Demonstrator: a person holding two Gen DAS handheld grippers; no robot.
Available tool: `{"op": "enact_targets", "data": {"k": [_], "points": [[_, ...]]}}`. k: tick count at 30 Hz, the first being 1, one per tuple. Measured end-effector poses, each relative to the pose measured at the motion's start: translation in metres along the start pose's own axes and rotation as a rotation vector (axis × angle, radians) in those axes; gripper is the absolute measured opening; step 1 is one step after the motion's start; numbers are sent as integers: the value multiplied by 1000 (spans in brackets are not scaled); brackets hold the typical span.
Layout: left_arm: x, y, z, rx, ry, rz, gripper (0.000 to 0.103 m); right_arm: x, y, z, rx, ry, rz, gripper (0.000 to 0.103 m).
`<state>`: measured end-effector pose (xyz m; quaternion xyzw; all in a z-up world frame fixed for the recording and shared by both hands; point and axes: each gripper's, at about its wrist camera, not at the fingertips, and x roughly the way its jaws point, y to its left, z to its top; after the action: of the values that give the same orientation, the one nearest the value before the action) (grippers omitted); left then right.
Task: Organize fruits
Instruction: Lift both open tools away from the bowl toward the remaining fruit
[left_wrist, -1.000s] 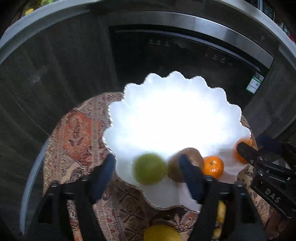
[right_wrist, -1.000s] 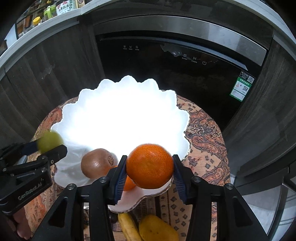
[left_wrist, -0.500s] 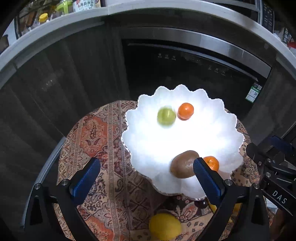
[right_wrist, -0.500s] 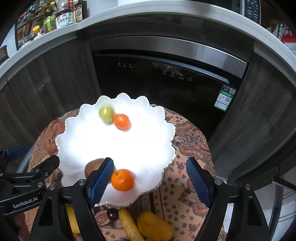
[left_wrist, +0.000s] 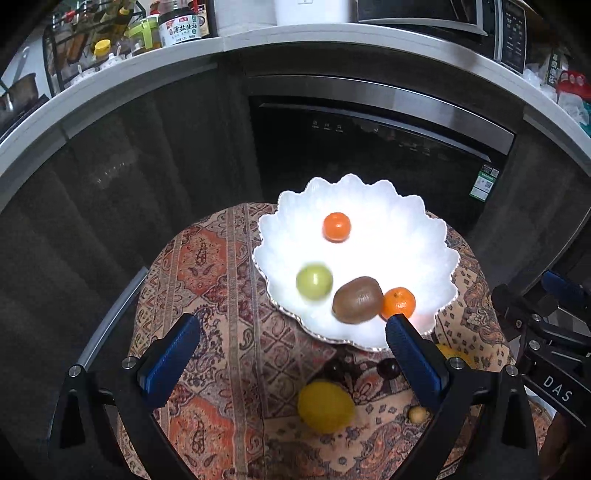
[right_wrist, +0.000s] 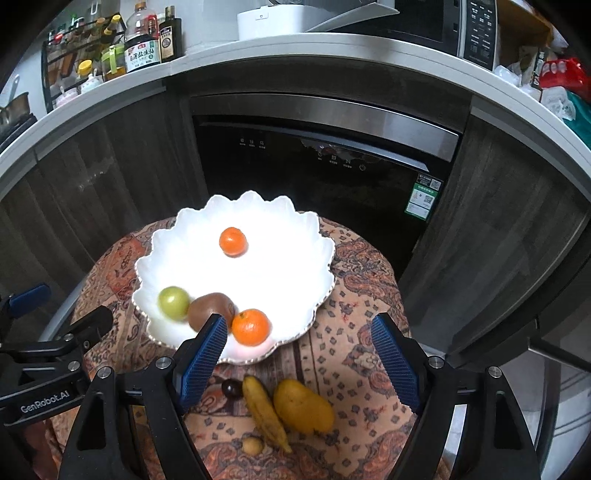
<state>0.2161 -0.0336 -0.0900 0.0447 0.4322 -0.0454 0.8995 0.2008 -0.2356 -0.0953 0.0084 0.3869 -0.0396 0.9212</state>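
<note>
A white scalloped bowl (left_wrist: 417, 229) (right_wrist: 288, 236) stands on a round table with a patterned cloth (left_wrist: 221, 266). In it lie a green fruit (left_wrist: 314, 281) (right_wrist: 173, 302), a brown kiwi (left_wrist: 357, 300) (right_wrist: 210, 308) and two oranges (left_wrist: 336, 227) (left_wrist: 398, 302) (right_wrist: 232, 241) (right_wrist: 251, 326). My left gripper (left_wrist: 291, 360) is open and empty, above the cloth in front of the bowl. My right gripper (right_wrist: 299, 362) is open and empty, over the bowl's near rim.
On the cloth in front of the bowl lie a lemon (left_wrist: 325, 406), a banana (right_wrist: 264, 413), a mango (right_wrist: 303, 406), a dark grape (right_wrist: 231, 388) and a small yellowish fruit (right_wrist: 252, 445). A dark oven front (right_wrist: 325, 162) and a cluttered worktop (right_wrist: 295, 48) stand behind.
Both grippers opened, dropped the green fruit and the orange into the bowl, and pulled back and up. The green fruit rolled from the bowl's far side to its near left.
</note>
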Motion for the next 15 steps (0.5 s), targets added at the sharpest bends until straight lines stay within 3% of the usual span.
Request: {"op": "enact_targets", "data": {"k": [15], "points": [[-12, -3, -25, 4, 8, -10, 102, -13, -1, -22, 11, 13, -1, 81]]}}
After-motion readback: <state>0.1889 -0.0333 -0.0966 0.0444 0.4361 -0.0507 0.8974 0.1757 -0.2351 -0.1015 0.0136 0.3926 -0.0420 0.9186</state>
